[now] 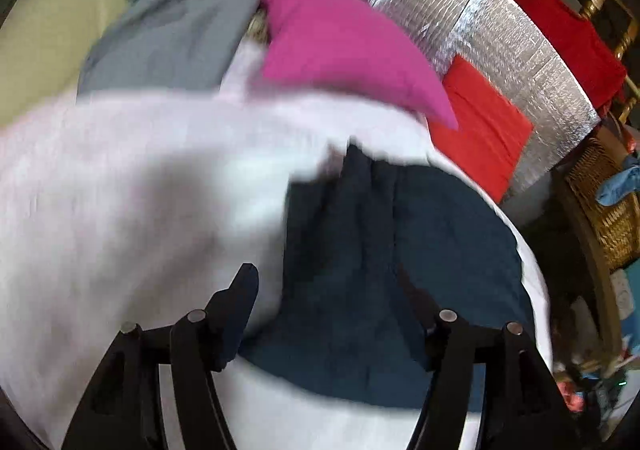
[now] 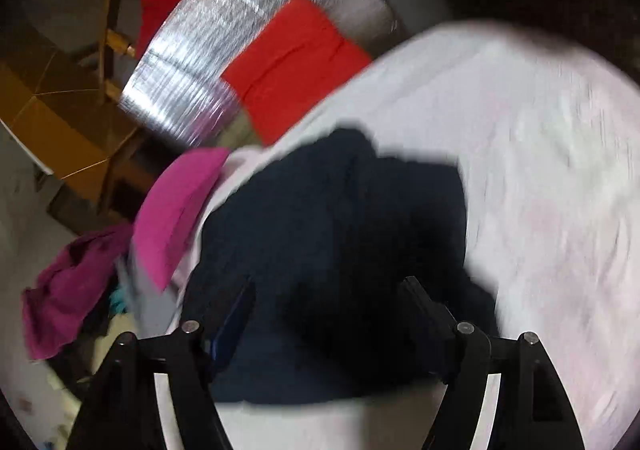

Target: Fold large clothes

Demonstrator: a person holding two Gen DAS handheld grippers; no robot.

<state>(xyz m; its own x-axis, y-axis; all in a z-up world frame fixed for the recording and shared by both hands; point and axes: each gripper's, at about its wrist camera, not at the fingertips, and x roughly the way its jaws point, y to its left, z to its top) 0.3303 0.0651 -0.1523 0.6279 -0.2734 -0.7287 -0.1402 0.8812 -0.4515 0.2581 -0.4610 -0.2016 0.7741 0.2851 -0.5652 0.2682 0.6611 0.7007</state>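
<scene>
Left wrist view: the left gripper has its black fingers spread wide above a crumpled dark navy garment, pinching nothing. That garment lies on a white sheet-covered surface. Beyond it there's a folded magenta cloth, a grey cloth, and a folded red-orange cloth on a silver foil mat. Right wrist view is pretty blurry, but the right gripper is spread open too, right over the navy garment.
</scene>
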